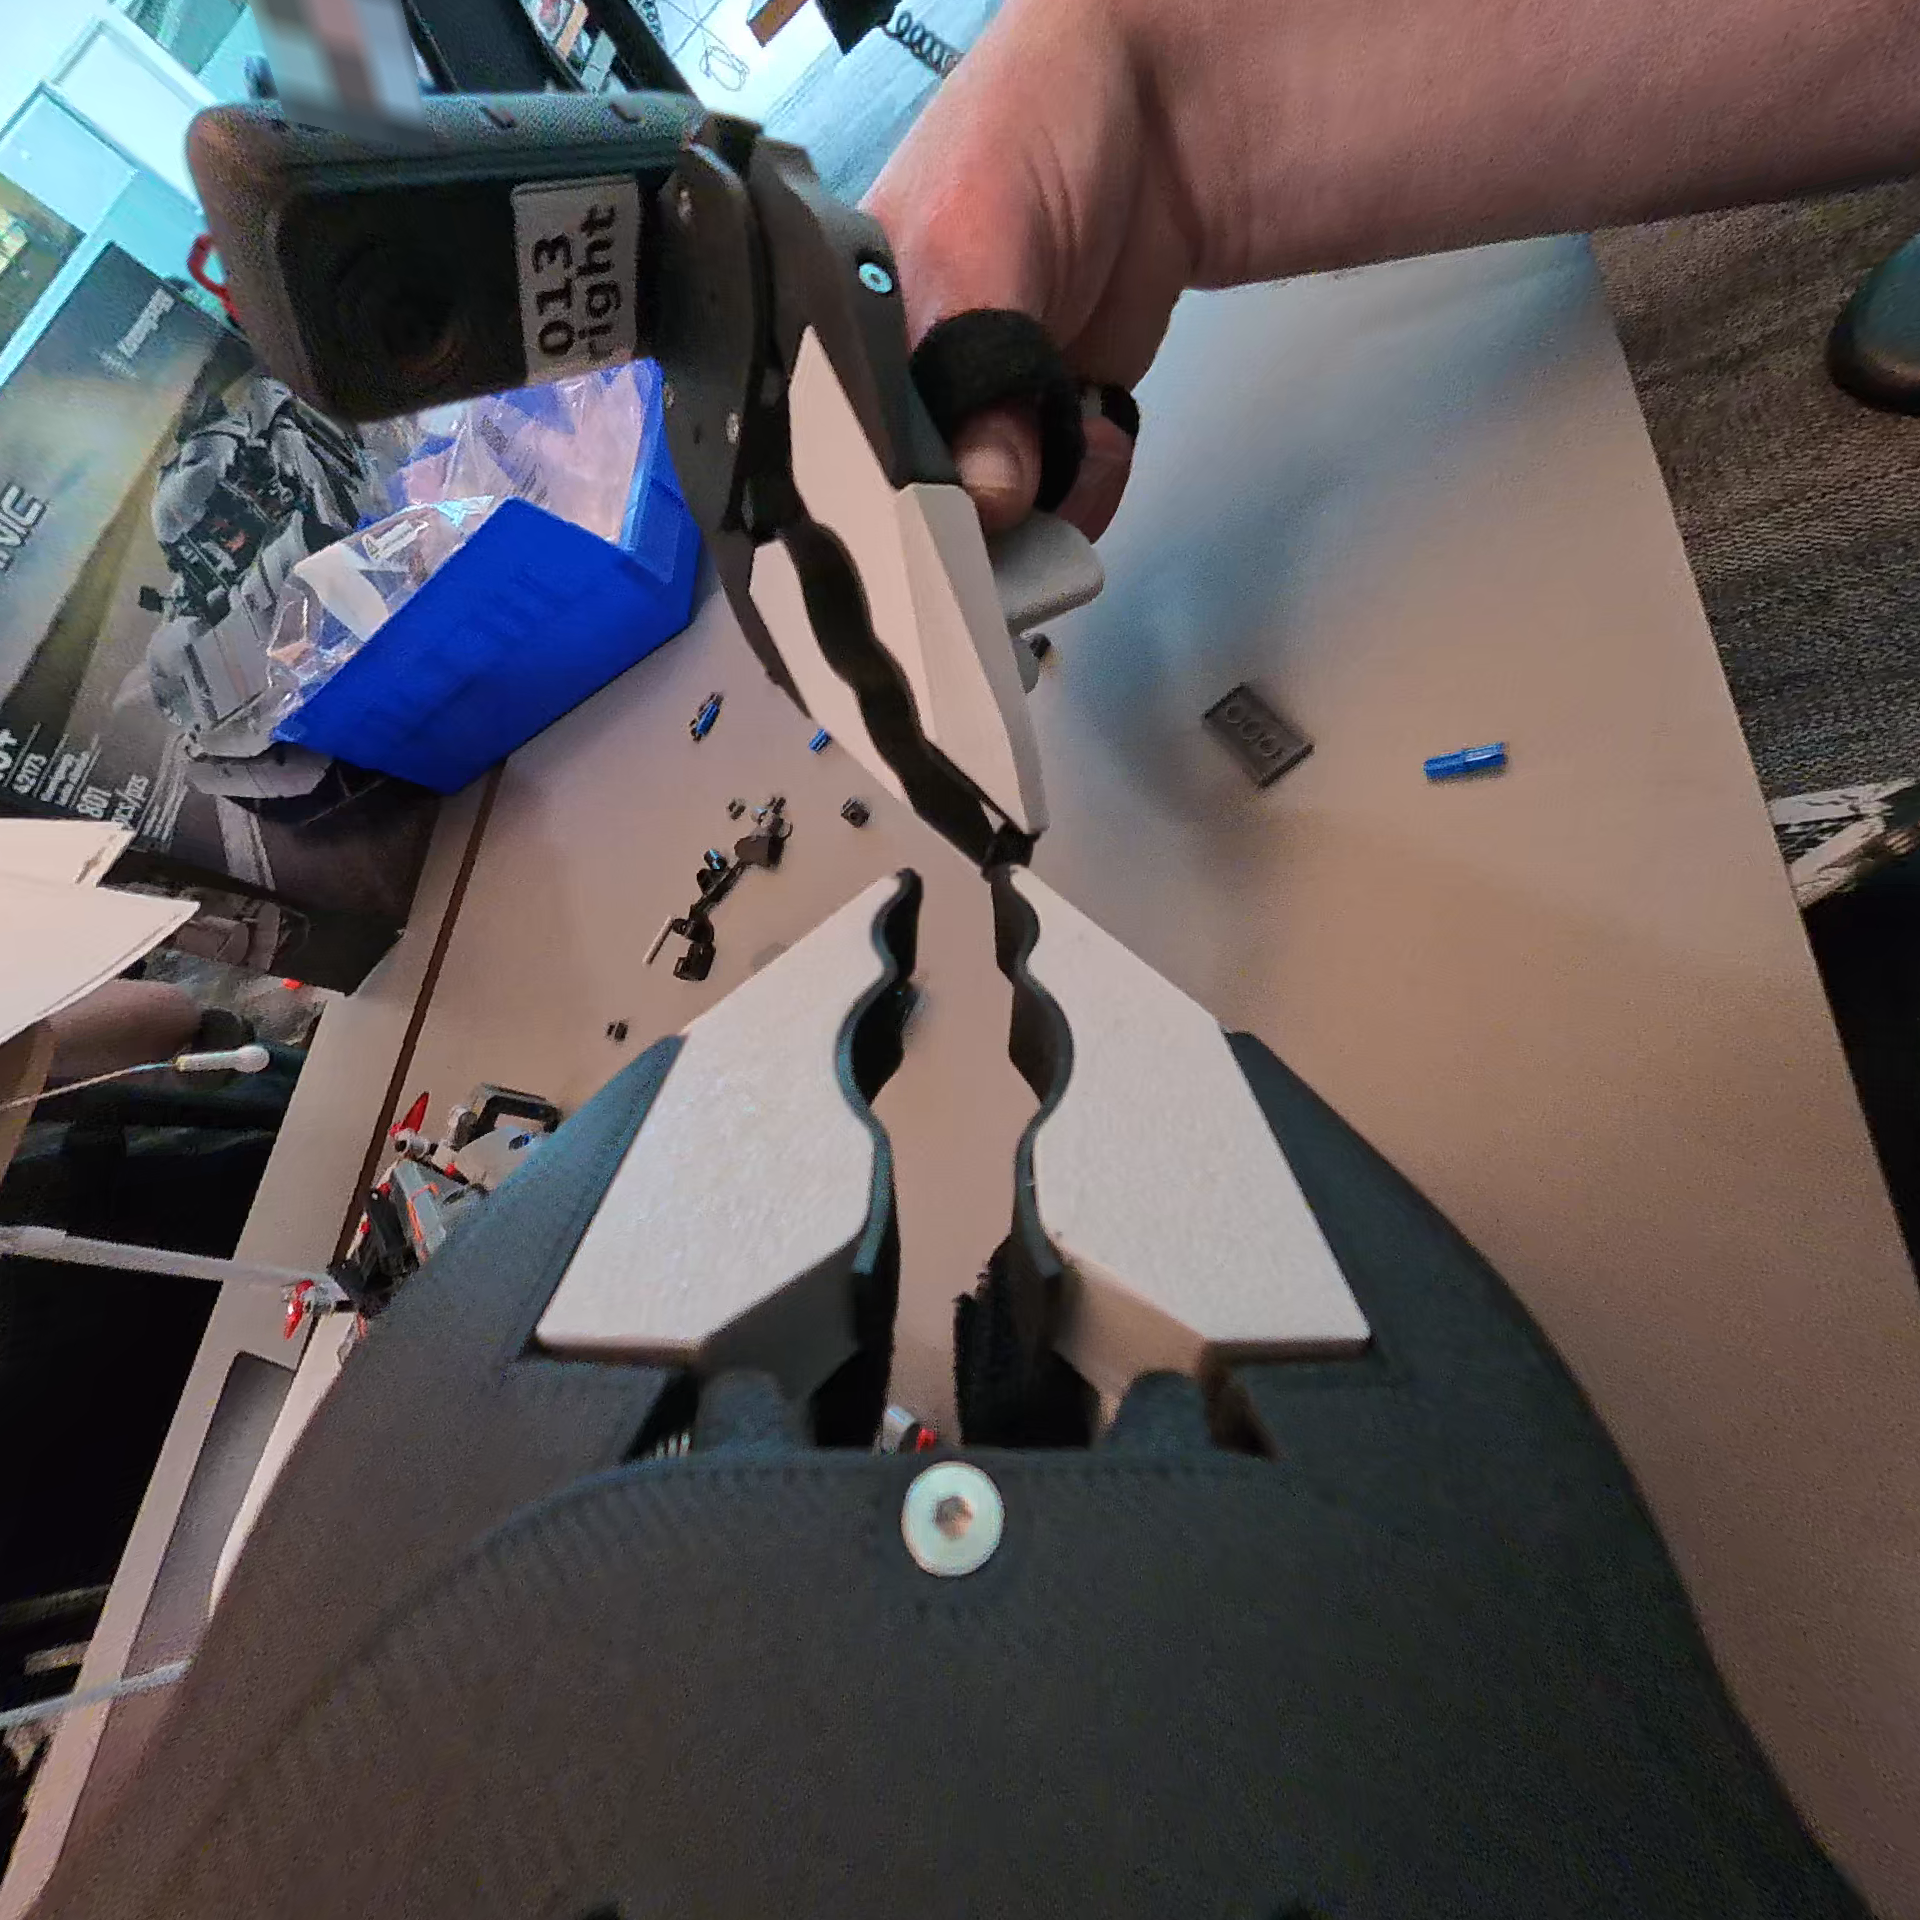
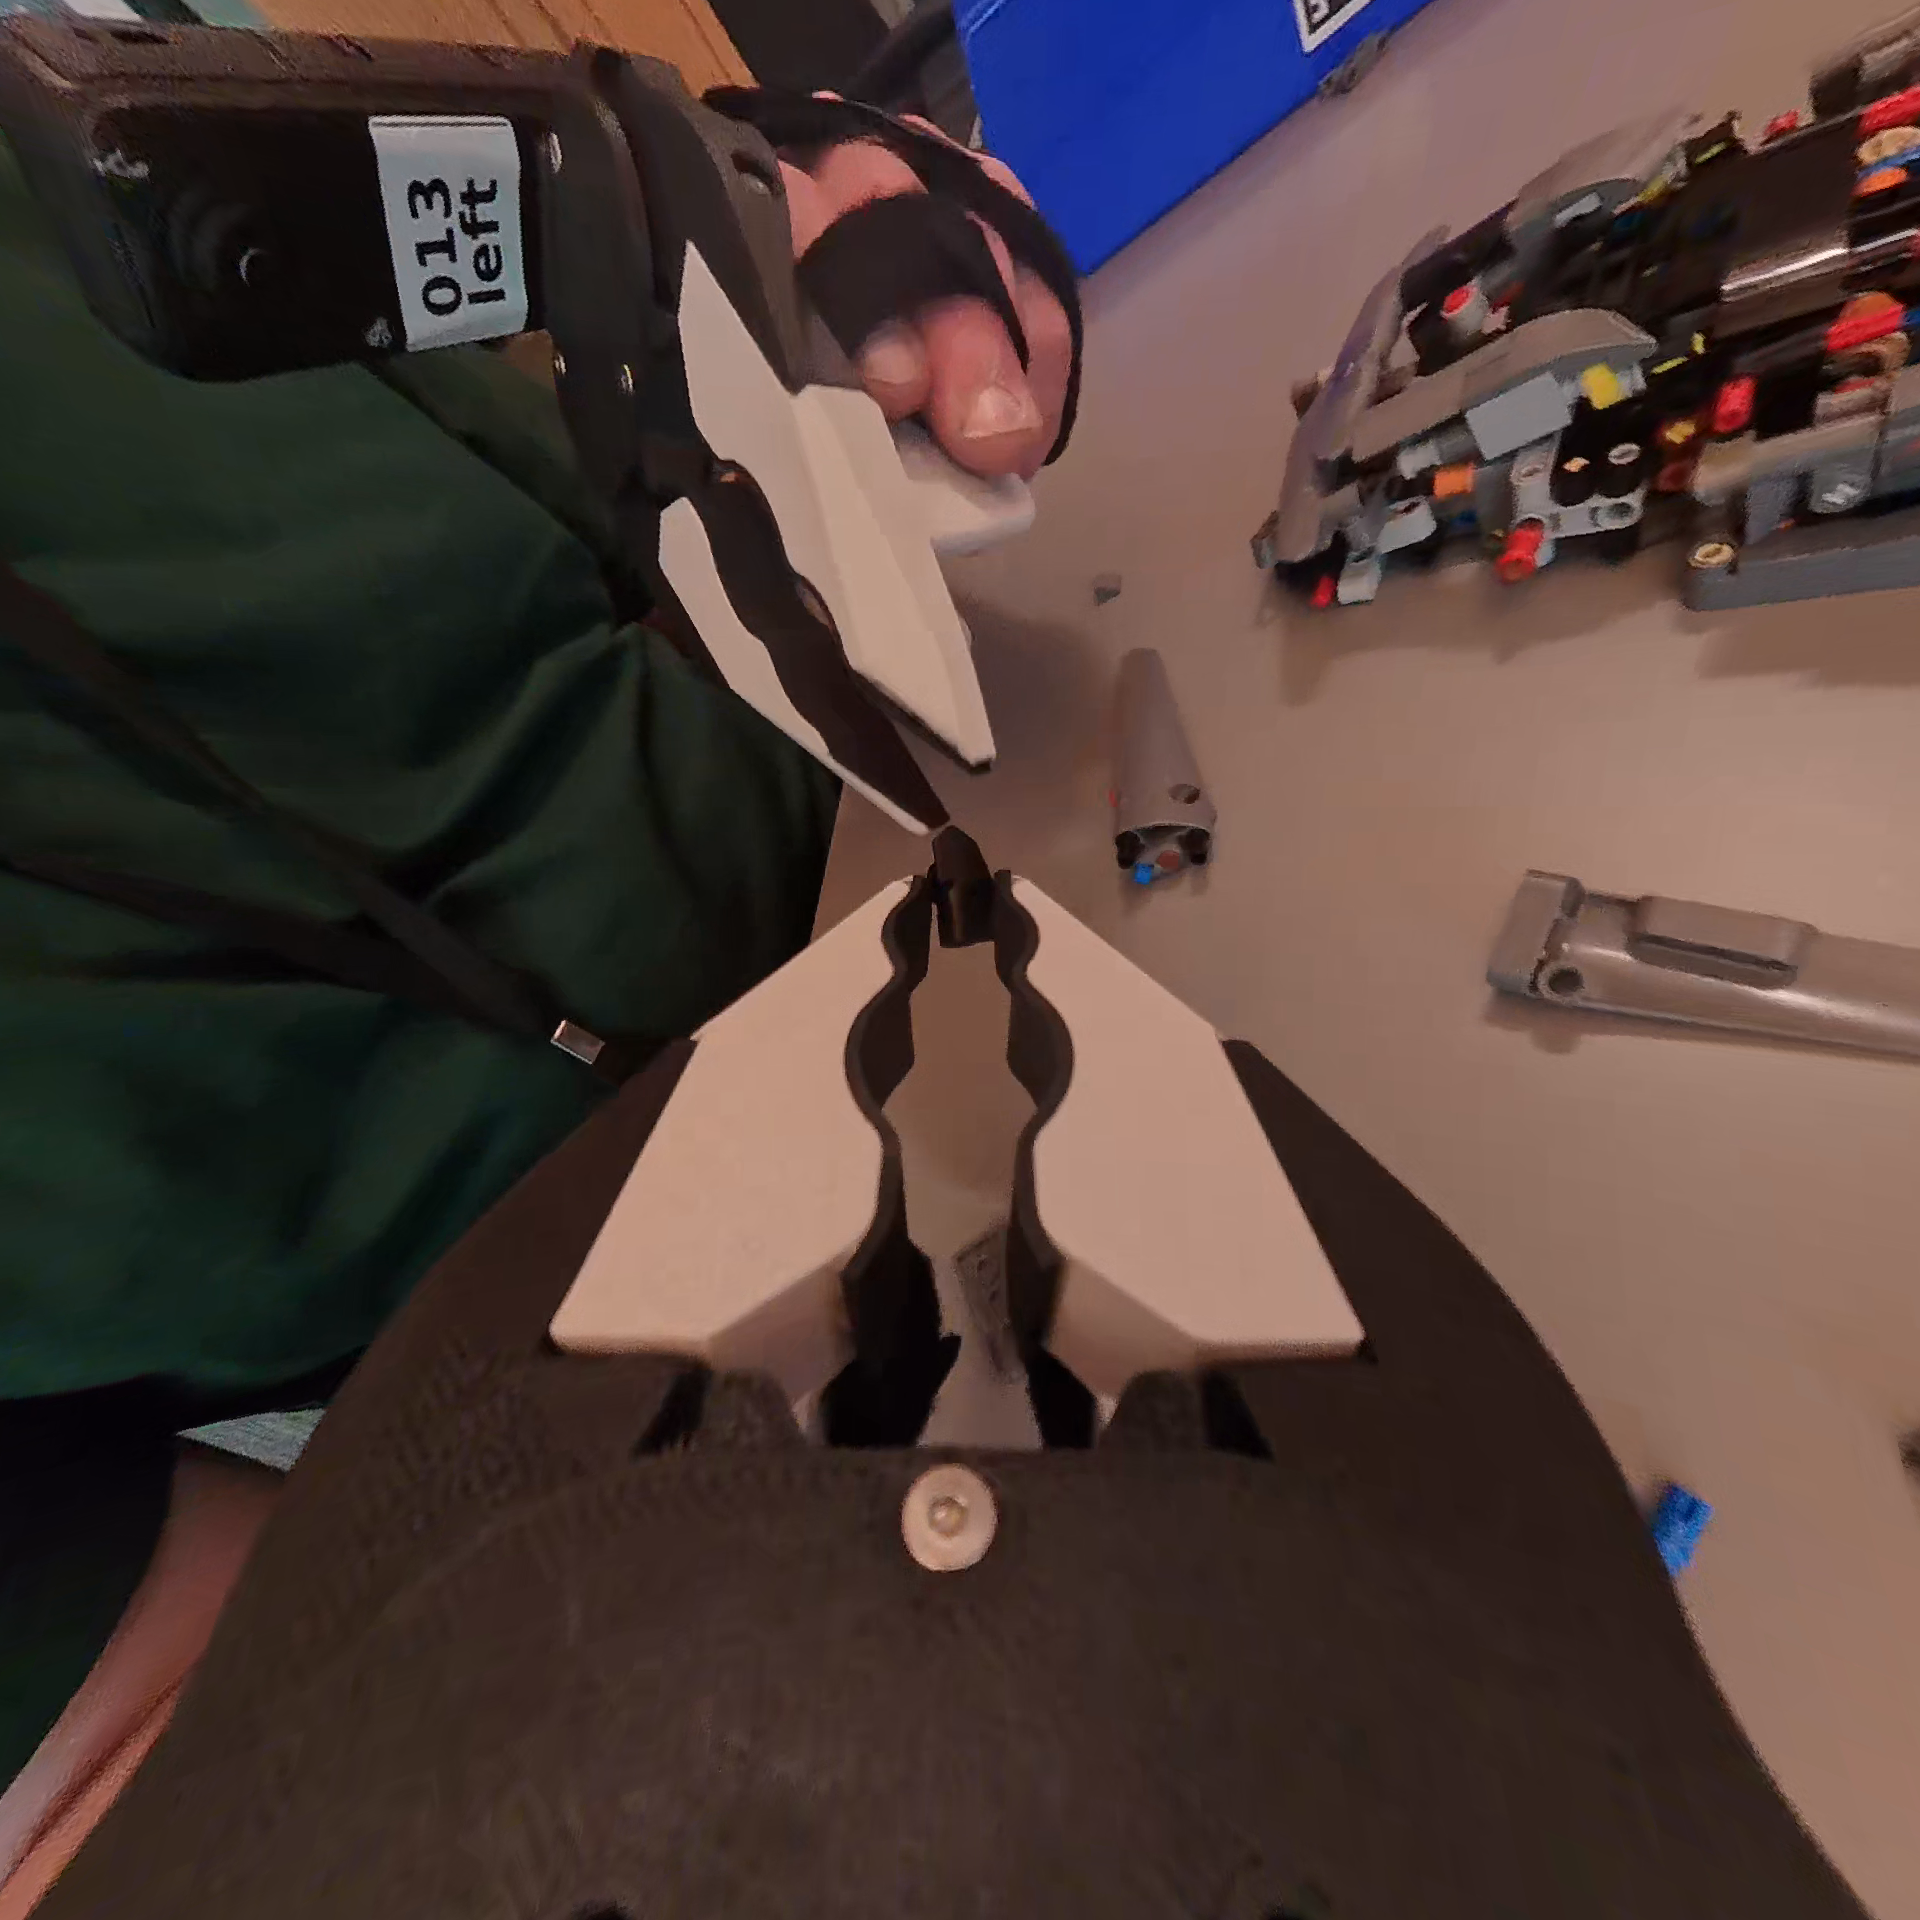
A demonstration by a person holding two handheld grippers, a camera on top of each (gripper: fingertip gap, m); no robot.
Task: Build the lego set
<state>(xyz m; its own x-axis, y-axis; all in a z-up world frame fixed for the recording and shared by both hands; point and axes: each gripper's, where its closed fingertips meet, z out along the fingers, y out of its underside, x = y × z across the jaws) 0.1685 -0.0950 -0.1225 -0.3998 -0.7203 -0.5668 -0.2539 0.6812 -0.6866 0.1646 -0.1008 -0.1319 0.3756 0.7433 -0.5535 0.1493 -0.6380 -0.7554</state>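
Beige table (image 1: 1403, 1039) bears blue bin (image 1: 499, 644), grey plate (image 1: 1257, 735), perhaps pins.

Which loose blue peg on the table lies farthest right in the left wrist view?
The blue peg lying alone beyond the dark grey plate; the other blue pegs lie over by the blue bin.

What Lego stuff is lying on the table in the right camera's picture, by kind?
Big part-built model: 1
Grey sub-assemblies, a cone and a long bar: 2
Small loose pieces, a grey bit and a blue piece: 2
Total: 5 clearly visible
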